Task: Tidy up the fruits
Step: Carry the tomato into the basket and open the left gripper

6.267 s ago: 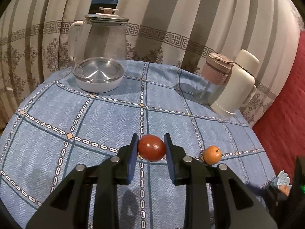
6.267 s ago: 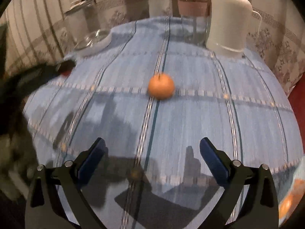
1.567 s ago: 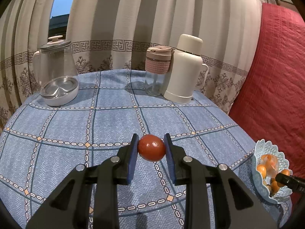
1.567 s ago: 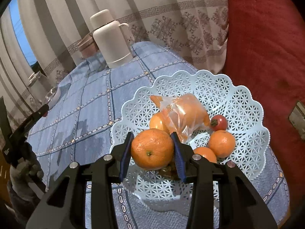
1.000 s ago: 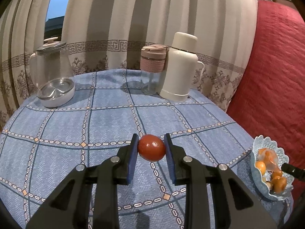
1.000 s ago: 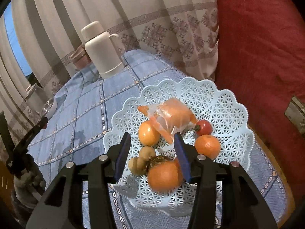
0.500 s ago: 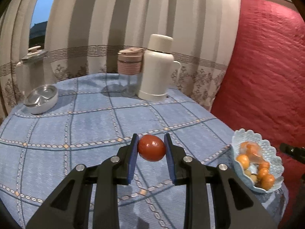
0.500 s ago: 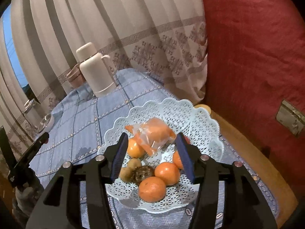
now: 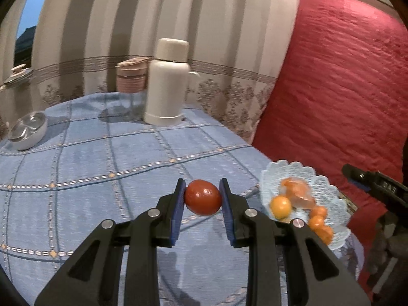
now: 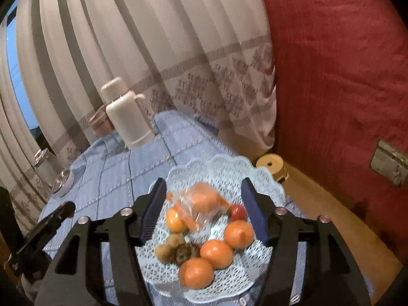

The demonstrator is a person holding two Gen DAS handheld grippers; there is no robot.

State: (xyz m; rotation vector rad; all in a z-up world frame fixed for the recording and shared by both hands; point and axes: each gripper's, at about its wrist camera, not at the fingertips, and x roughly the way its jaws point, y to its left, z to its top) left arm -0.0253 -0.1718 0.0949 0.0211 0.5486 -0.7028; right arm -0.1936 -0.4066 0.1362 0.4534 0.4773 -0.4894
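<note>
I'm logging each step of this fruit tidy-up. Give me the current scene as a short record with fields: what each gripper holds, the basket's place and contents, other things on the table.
left gripper: shut on a red fruit
right gripper: jaws just opening, nothing between them, above the basket
basket: pale lattice plastic, near the table edge by the red cushion
basket contents: oranges, a bagged orange fruit, small brown fruits, one small red fruit
table: blue checked cloth
also on table: white flask, pink cup

Home living room: draped curtains (image 9: 153, 25), tablecloth-covered table (image 9: 76, 153), thermos (image 9: 167, 84), fruit basket (image 10: 255, 173).
</note>
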